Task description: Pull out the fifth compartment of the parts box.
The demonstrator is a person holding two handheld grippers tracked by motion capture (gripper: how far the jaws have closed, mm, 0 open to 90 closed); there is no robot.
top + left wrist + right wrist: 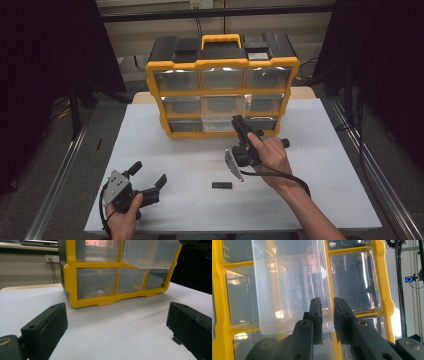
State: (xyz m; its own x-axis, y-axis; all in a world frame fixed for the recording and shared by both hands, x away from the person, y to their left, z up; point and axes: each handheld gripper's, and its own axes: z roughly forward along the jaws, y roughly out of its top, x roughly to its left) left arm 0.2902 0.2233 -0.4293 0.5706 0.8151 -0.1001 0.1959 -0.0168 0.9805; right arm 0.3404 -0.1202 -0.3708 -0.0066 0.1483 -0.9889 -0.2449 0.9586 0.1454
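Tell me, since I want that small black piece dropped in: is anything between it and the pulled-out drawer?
Nothing visible. The black piece lies on bare table; the right gripper grips the drawer, above that path.

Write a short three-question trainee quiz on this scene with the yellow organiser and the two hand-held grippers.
1. True or false: the left gripper rests on the white table with its jaws wide apart and nothing between them.
2. Which clear plastic drawer of the yellow-and-black drawer organiser stands pulled out? A. top left. B. middle of the middle row. C. bottom right.
3. Fill in: the right gripper has its jaws on the front ____ of that drawer.

Key
1. True.
2. B; in the high view it juts forward of its neighbours.
3. Wall; the clear front wall passes between the two black pads. A small flat black block lies on the table near the person's side.
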